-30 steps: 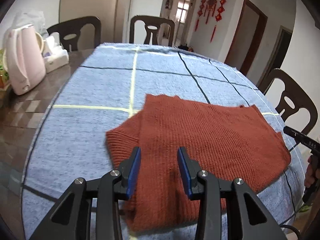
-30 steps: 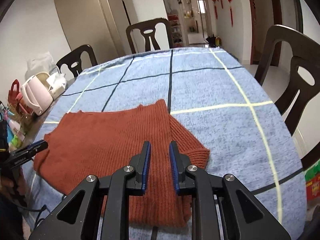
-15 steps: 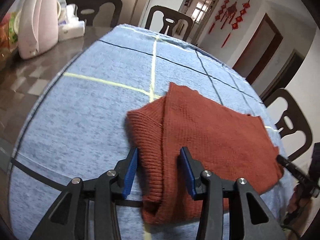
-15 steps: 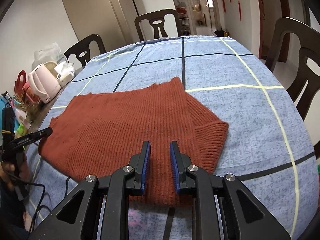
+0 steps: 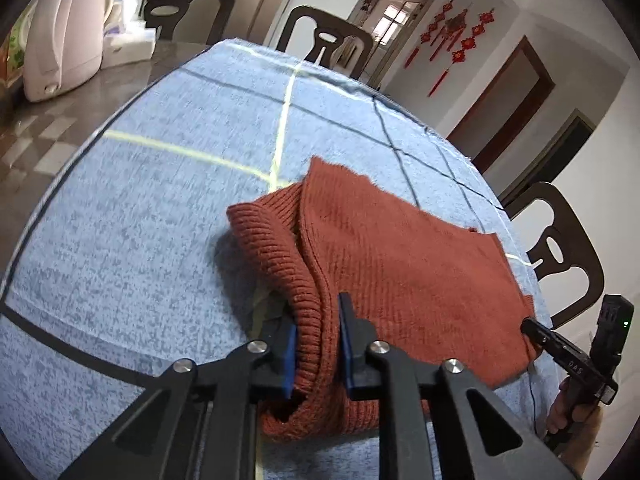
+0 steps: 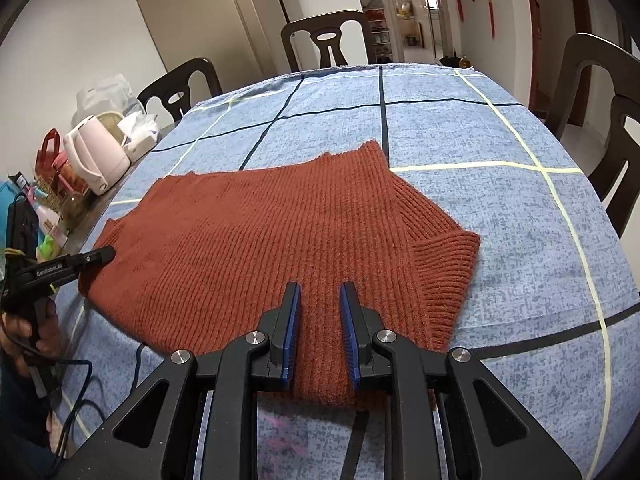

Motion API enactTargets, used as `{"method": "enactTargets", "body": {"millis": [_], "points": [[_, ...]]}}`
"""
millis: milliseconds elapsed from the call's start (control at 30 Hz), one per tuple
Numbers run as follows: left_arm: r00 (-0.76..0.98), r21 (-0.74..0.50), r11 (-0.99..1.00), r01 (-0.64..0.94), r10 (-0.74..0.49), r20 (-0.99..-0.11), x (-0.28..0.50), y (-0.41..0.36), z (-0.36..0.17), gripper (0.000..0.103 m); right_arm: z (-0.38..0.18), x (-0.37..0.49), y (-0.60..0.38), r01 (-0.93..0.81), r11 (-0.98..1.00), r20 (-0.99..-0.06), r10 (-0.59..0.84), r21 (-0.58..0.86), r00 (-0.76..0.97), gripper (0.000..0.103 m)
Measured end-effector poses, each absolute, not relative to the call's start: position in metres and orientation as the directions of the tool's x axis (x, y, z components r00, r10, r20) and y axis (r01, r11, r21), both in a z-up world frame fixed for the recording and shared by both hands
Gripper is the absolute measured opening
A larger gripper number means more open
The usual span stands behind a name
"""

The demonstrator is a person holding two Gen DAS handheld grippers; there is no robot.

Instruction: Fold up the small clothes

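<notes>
While the left gripper (image 5: 316, 320) is closing on the sweater's (image 5: 400, 280) ribbed hem, the right gripper (image 6: 319, 312) hovers over it, jaws slightly apart.

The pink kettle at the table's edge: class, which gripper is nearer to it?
Left. The left gripper, jaws closing on the sweater's ribbed sleeve, works the kettle's side; the right gripper is at the sweater's far end.
</notes>
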State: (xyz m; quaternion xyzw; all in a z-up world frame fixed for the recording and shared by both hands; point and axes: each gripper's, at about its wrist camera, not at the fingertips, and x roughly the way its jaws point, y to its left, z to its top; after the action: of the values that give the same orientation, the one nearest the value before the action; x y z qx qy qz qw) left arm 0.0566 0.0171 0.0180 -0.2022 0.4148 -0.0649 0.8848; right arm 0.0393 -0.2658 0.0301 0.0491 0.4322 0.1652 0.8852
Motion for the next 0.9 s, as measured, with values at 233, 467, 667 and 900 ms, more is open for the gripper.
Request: {"method": "enactTargets", "body": {"millis": [233,467,667,900], "points": [[0.682,-0.458,0.883,0.104,-0.398,-0.613,0.062,-0.013,0.071,0.017,0.032,0.034,-0.270,-0.247,0.938,-0.740,0.345,0.245,0.578,0.021],[0.608,-0.466,0.840,0.277,-0.529,-0.593,0.087,-0.090,0.075,0.017,0.032,0.031,-0.280,-0.225,0.932,-0.726,0.362,0.284,0.585,0.021],[0.473,-0.467,0.807,0.363,-0.591,-0.654,0.096,-0.139,0.037,0.019,0.032,0.027,-0.288,-0.206,0.918,-0.715,0.393,0.338,0.579,0.021],[0.544,-0.452,0.799,0.398,-0.602,-0.585,0.063,-0.115,0.066,0.032,0.034,0.032,-0.294,-0.208,0.825,-0.634,0.542,0.525,0.552,0.037]]}}
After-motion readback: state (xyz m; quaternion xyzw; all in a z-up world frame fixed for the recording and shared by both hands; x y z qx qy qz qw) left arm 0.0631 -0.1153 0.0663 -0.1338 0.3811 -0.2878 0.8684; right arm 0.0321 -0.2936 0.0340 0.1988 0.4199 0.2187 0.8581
